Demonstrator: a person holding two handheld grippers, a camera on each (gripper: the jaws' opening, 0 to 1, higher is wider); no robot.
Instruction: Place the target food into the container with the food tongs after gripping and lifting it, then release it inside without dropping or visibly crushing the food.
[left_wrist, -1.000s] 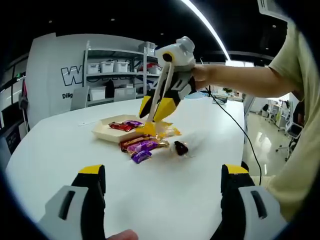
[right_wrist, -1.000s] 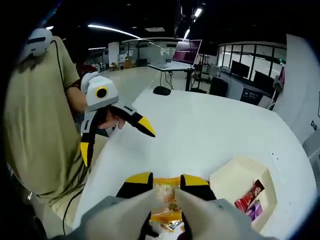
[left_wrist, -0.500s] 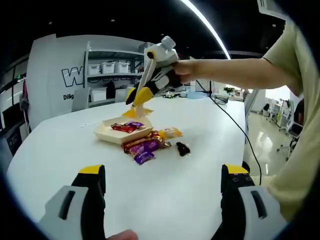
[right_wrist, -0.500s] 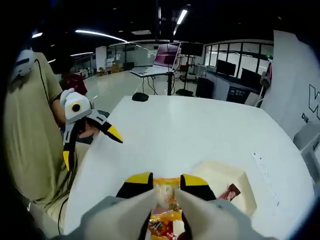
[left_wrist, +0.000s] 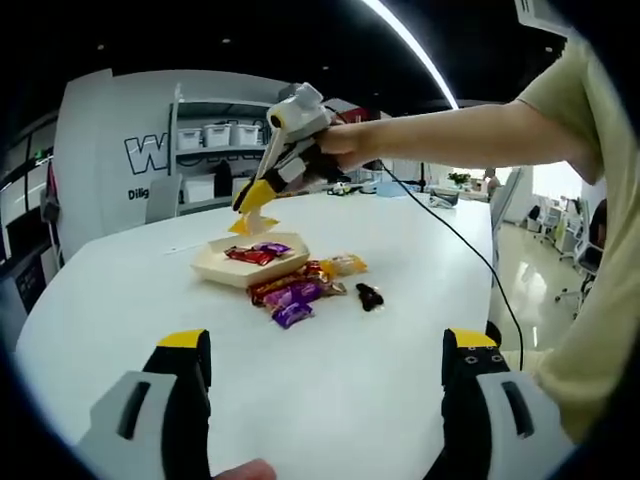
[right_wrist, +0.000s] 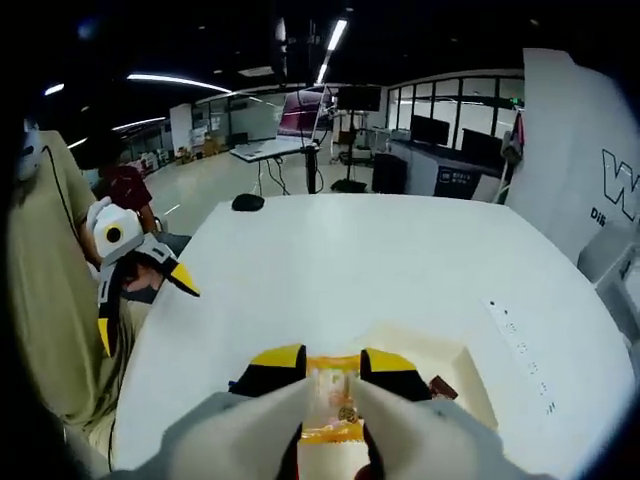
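Grip and lift are done: the right gripper (right_wrist: 332, 372), jaws closed on the yellow snack packet (right_wrist: 335, 405), holds it clear above the cream container (left_wrist: 248, 265), release inside not yet made, while the left gripper (left_wrist: 325, 365) hangs wide open and empty near the table (left_wrist: 400, 330) edge

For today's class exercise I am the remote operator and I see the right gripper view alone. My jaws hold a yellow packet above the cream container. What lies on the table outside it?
Observer: Several wrapped snacks lie beside the cream container, on the side nearer the left gripper's camera.
Operator: Anything already inside?
Observer: A red packet and a purple packet.
Operator: Is my packet touching them?
Observer: No, the yellow packet hangs from the right gripper above the container, clear of its rim.
Operator: And the left gripper?
Observer: The left gripper is open and holds nothing.
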